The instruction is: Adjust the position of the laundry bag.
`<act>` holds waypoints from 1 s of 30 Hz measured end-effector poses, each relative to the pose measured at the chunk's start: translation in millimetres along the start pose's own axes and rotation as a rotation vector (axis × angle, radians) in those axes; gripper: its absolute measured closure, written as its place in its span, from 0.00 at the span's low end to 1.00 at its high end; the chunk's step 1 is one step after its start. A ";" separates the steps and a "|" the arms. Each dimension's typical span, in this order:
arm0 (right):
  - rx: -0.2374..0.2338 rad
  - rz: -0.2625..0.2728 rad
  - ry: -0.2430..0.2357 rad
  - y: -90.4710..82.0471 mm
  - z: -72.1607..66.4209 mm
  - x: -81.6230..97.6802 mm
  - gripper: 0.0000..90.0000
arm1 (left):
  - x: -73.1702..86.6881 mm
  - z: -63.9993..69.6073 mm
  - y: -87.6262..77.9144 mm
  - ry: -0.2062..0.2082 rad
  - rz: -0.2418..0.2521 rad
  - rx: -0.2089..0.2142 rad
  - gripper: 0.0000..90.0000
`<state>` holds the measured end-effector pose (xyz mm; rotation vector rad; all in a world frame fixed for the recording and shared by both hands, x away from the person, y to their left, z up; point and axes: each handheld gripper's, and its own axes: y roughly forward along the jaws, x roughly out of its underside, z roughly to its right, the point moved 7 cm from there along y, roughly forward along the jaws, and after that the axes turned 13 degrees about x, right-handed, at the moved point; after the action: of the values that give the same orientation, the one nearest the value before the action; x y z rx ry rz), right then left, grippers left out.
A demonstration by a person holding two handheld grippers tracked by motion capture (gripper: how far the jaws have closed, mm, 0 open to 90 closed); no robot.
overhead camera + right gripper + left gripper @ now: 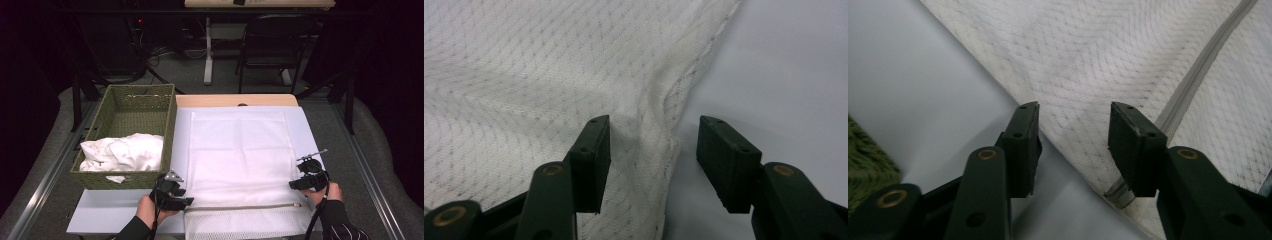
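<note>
The white mesh laundry bag lies flat on the pale tabletop, just right of a green woven basket that holds crumpled white cloth; its near end, crossed by a grey zipper, reaches the tabletop's near edge.

It should handle as a light, limp thing — thin netting with no stiffness of its own, so it will sag and fold wherever it is not held; it is not fragile, though the open weave could snag on a jaw corner. The surest holds are probably the two side edges near the zipper, where seam and tape give the pads something thicker than a single layer of net.

The left hand-held gripper sits at the bag's left edge, jaws apart and pressing on nothing; in the left gripper view the bag's edge and the zipper's end lie between the fingertips. The right hand-held gripper sits at the right edge, jaws likewise apart; a small raised fold of mesh lies between them, untouched.

The fabric is off-white with a fine diamond weave — slightly rumpled along the right edge.
</note>
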<state>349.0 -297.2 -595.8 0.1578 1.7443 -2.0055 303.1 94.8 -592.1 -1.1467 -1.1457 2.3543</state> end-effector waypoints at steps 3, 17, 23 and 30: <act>0.013 0.005 -0.008 0.5 -1.5 -1.2 0.58 | 1.3 3.6 4.9 0.036 -0.023 -0.015 0.72; -0.005 0.033 -0.044 -0.5 -11.5 -5.3 0.89 | -0.1 0.3 10.8 0.059 -0.026 -0.016 1.00; -0.009 0.036 -0.039 0.8 -13.5 -10.7 0.91 | -3.1 -4.0 8.7 0.049 -0.013 -0.025 1.00; -0.005 0.040 -0.059 4.1 -16.7 -19.9 0.91 | -5.2 -10.7 3.4 0.032 0.004 -0.035 1.00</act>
<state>364.7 -276.1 -594.9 0.1299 1.6962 -1.9579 314.8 95.5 -595.8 -1.1947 -1.1791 2.3188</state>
